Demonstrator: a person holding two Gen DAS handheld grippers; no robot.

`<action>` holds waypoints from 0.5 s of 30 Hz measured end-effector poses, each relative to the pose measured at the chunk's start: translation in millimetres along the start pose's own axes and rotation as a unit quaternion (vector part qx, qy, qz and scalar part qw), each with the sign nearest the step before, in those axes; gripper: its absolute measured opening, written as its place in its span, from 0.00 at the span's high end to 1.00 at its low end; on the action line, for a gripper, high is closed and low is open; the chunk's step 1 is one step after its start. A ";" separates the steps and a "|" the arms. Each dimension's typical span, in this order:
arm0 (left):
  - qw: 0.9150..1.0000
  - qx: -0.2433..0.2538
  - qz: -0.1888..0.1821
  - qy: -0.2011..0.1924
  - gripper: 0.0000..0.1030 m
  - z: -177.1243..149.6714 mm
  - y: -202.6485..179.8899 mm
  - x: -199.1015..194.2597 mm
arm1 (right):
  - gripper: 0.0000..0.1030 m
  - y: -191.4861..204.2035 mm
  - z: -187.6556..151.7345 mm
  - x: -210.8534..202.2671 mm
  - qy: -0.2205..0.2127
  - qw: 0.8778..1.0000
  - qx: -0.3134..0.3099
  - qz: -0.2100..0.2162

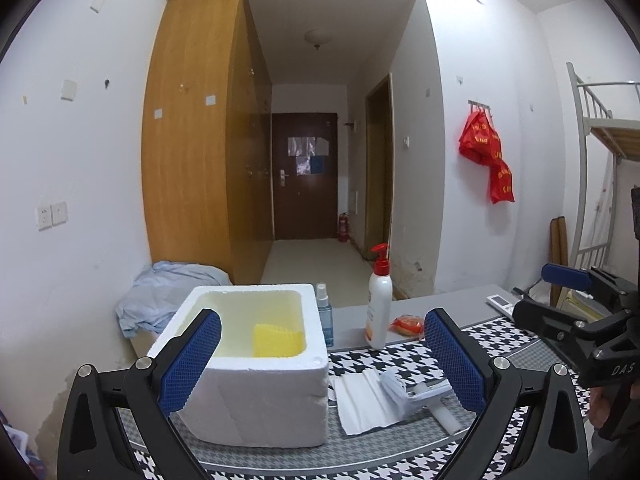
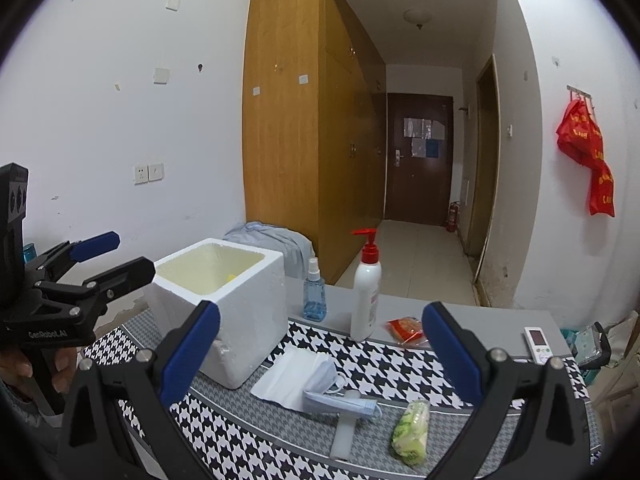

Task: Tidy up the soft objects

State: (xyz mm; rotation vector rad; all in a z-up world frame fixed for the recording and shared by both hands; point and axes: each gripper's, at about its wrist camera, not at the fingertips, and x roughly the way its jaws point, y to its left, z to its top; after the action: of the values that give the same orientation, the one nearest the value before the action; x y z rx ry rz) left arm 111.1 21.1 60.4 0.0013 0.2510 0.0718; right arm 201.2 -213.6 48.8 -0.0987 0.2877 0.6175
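Soft even indoor light, sharp focus, fisheye-bent dark edges.

A rough, matt white foam box (image 1: 256, 392) sits on a woven houndstooth cloth (image 2: 384, 364); beside it, a glossy plastic pump bottle (image 2: 366, 300) and crinkled tissue (image 2: 292, 376).

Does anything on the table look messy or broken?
Nothing is spilled or broken. The foam box has a dented corner. A mask lies crumpled over a white tube, half on the tissue, not yet put away.
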 end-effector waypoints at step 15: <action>1.000 0.001 -0.022 0.004 0.01 -30.1 -16.2 -0.8 | 0.01 -15.1 -31.6 -15.5 0.003 0.999 0.021 -0.034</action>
State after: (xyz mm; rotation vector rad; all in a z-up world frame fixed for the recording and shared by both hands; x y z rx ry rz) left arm 104.0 4.7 31.3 -0.0028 0.2582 0.0270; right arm 190.4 -240.0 23.3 -0.0693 0.3015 0.5432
